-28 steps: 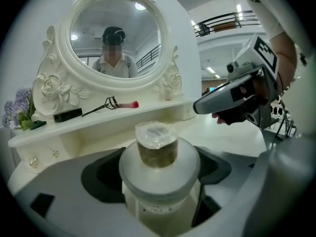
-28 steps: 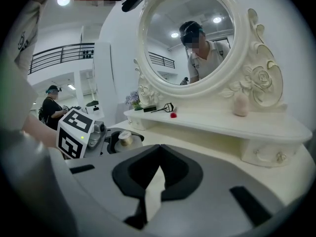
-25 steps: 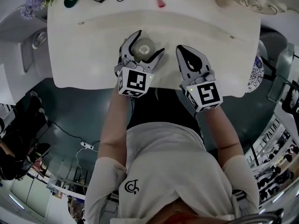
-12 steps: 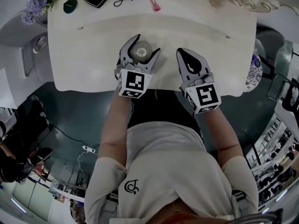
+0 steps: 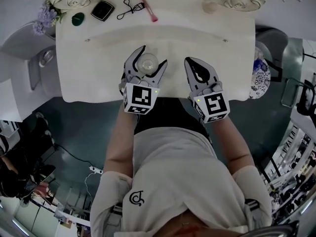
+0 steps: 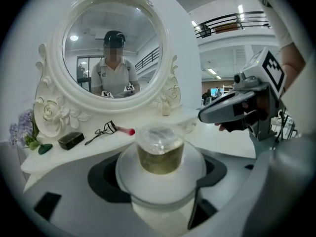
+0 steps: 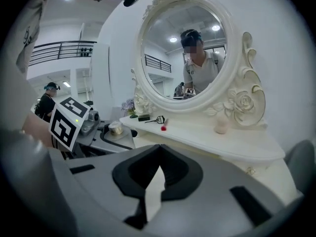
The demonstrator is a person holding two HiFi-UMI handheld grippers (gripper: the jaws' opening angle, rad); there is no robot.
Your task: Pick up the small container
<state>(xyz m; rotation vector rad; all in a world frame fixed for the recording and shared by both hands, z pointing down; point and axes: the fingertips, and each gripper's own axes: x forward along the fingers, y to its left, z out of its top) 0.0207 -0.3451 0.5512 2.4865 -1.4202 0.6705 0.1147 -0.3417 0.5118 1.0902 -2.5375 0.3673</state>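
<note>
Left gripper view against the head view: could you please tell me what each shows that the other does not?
Only the left gripper view: the glass of the mirror reflecting the person, and the small container side-on, clear lid over amber contents. Only the head view: the dark floor and the dressing table's front edge. Both: the small container clamped in the left tongs, whose jaws have just been closing on it, the right tongs and the eyelash curler.
</note>
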